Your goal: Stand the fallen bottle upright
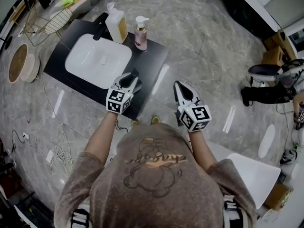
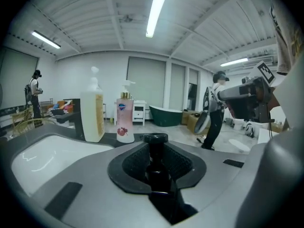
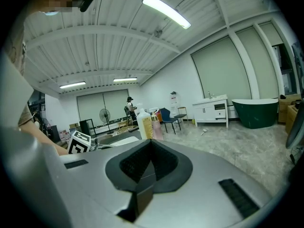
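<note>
A small black bottle (image 2: 156, 161) with a black cap stands upright between the jaws of my left gripper (image 2: 156, 175), which is shut on its neck and body. In the head view the left gripper (image 1: 130, 80) is over the near edge of the black countertop (image 1: 154, 61), and the black bottle (image 1: 135, 73) shows only as a dark tip. I cannot tell if its base rests on the counter. My right gripper (image 1: 179, 87) hangs beside the counter over the floor, shut with nothing in it; in its own view the right gripper (image 3: 149, 163) has its jaws together.
A white basin (image 1: 85, 68) is set in the countertop. Behind it stand a yellowish pump bottle (image 1: 117, 26) and a pink pump bottle (image 1: 140, 33), both upright. A white chair (image 1: 256, 175) is at the lower right. Cables (image 1: 57, 151) lie on the floor at left.
</note>
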{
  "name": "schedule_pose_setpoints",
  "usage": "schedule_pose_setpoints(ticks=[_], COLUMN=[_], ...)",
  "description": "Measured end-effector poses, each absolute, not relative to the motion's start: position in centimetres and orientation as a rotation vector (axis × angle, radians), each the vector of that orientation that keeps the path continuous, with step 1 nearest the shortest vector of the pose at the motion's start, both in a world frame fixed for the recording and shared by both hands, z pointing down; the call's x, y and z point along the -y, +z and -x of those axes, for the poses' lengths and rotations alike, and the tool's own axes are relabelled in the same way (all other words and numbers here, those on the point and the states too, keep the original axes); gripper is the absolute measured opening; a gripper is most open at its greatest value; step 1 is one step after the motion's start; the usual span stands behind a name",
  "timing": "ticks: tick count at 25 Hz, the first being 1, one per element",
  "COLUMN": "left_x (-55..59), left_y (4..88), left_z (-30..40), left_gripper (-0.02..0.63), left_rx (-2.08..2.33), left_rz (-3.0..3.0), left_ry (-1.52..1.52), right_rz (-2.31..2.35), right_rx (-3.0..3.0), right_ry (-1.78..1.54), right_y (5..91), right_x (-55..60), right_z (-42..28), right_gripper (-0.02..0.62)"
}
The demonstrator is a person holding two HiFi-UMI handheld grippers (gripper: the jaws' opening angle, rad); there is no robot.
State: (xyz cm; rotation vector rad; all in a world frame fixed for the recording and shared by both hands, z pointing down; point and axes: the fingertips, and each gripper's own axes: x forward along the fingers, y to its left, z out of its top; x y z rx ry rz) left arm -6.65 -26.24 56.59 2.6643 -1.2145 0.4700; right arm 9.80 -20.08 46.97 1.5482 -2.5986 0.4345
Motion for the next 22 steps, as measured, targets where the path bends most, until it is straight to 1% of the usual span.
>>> schedule_pose_setpoints(ticks=[22], left_x=[23.6], left_y=[57.8], left_z=[8.1], left_gripper=[0.097], left_rx=[1.305], left_rz=[-2.661], left_ry=[0.395], right_rz=[-1.426], right_rx=[2.608], right_ry=[0.439], right_y=[47.8], right_x=[20.1], right_z=[-6.8], right_gripper=[-0.003])
